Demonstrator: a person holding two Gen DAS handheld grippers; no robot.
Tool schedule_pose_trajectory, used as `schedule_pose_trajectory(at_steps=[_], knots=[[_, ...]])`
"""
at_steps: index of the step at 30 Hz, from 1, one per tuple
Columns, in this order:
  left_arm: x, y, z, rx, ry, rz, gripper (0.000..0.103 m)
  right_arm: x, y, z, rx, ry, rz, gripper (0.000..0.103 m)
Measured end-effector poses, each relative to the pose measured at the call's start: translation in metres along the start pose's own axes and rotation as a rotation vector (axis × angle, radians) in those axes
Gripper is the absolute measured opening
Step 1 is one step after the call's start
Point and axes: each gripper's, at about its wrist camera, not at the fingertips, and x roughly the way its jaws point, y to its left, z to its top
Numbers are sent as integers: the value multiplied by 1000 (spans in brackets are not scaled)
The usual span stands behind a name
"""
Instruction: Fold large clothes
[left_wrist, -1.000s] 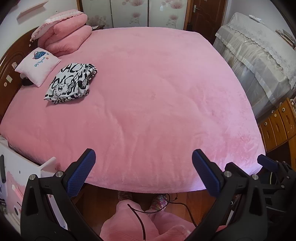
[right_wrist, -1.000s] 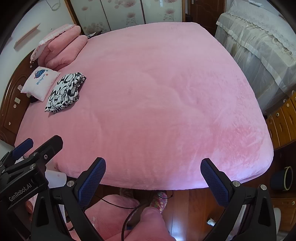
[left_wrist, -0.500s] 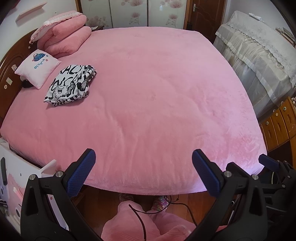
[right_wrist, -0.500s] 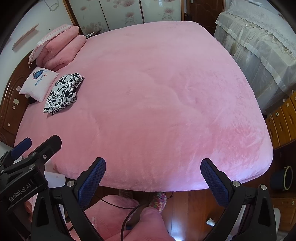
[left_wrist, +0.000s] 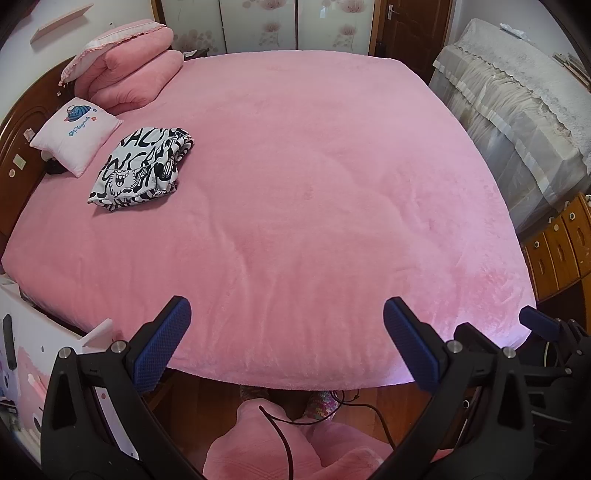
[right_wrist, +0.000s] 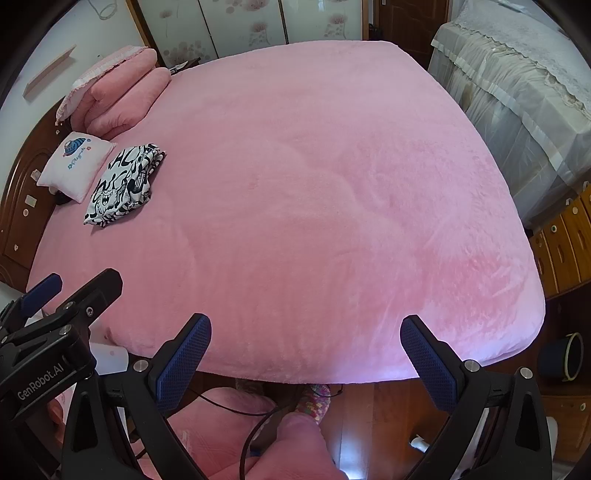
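Pink fuzzy blanket covers the whole bed (left_wrist: 314, 192), and nearly all of it is bare. The one piece of clothing in sight, a black-and-white printed garment (left_wrist: 142, 170), lies at about ten o'clock in the left wrist view. It is already folded into a neat bundle. It sits just beside a small white pillow (left_wrist: 75, 134), near the headboard (left_wrist: 14, 136) and well apart from both grippers. I think it was put there to keep the middle of the bed free for folding.

The left gripper (left_wrist: 286, 343) hangs over the near edge of the bed at six o'clock, pointing forward and a little down. Its jaws are spread wide with nothing between them. The right gripper (right_wrist: 304, 356) is held just beside it in the same way, jaws wide apart and empty. Each gripper peeks into the other's view, so they are close together. The person stands at the foot of the bed, their pink clothing (left_wrist: 266, 443) showing below the jaws. The folding looks done, or a new garment is not here yet.
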Motion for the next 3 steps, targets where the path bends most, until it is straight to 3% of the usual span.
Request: schedule_pose_trajectory(at_steps=[3], knots=[[1,0,2,3,-3,6,103,0,-1,1,0,0,1,103]])
